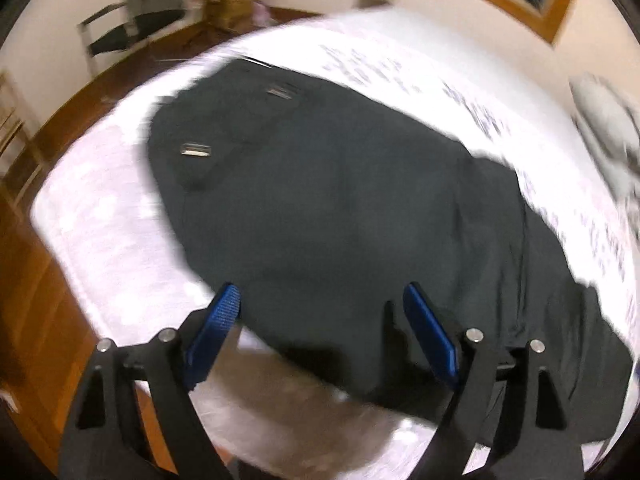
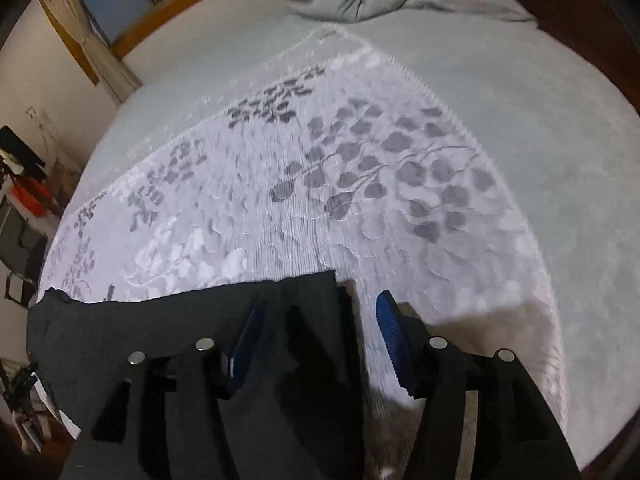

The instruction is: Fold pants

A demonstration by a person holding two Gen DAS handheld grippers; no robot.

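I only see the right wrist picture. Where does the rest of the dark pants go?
Observer: In the left wrist view the pants spread wide over the white cover, with two metal clasps at the far end.
Operator: Is the other gripper grabbing them?
Observer: No. The left gripper stands wide open over the near edge of the pants, pinching nothing.
Operator: What's behind the bed on that side?
Observer: A brown wooden floor and, against the far wall, a blurred dark chair.
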